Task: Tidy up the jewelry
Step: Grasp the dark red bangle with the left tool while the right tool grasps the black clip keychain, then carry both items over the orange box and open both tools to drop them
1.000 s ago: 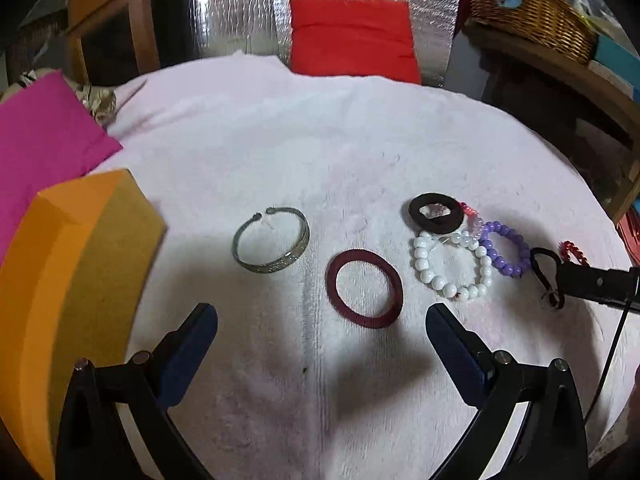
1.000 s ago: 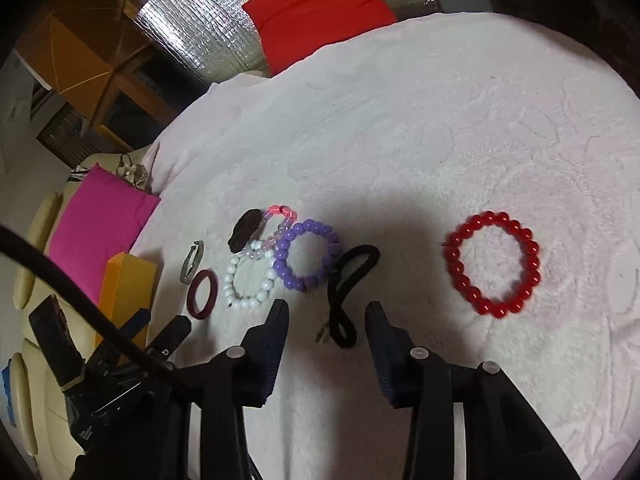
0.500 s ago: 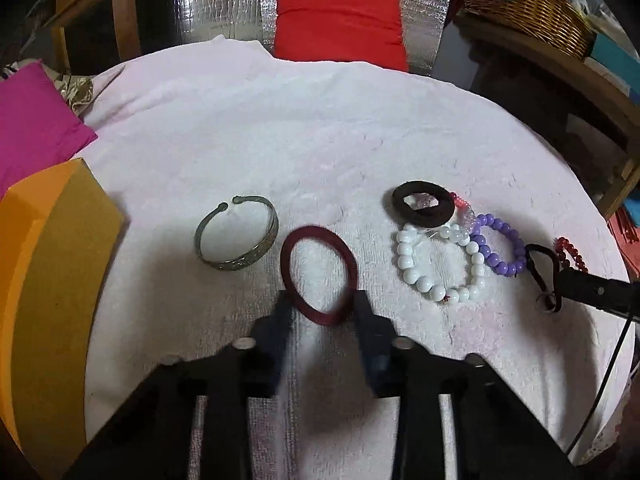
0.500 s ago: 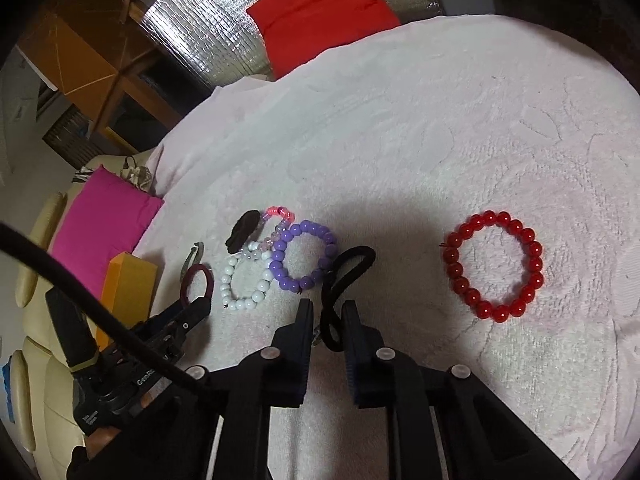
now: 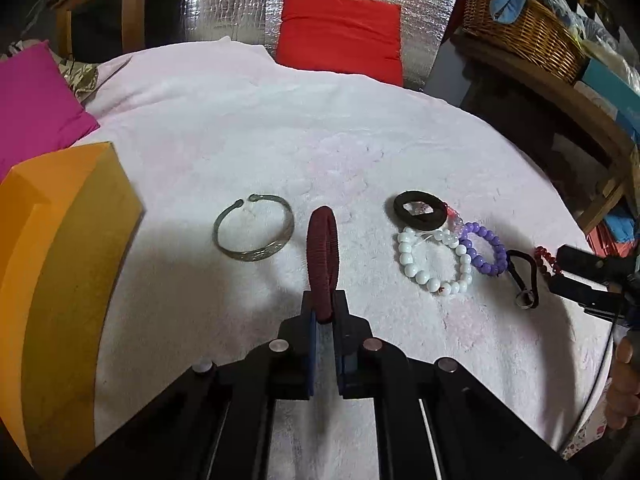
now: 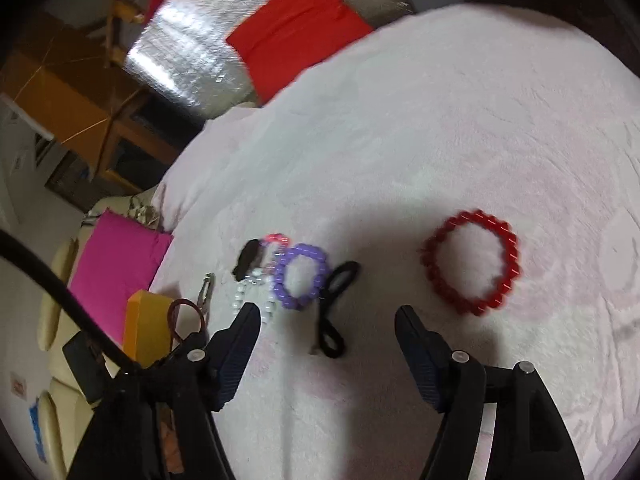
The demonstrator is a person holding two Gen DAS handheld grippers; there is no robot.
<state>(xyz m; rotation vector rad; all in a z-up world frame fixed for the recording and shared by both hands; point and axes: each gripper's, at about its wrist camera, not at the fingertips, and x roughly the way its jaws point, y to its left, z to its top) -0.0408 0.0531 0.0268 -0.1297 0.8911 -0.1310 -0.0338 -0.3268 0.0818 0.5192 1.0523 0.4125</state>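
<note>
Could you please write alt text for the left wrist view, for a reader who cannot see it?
The left gripper is shut on a dark red thread-wrapped bangle, held on edge above a pale pink towel. An open silver cuff bracelet lies left of it; white and purple bead bracelets lie right.

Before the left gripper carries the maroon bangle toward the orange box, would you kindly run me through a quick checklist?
1. Left gripper shut on the maroon bangle: ok.
2. Bangle lifted off the white cloth, standing on edge: ok.
3. Silver cuff lies between bangle and orange box, so the path should pass above it: not ok at low height.
4. Orange box open to receive it: cannot tell.
5. Right gripper open and apart from the black cord on the cloth: ok.
6. Red bead bracelet out of the way: ok.
</note>
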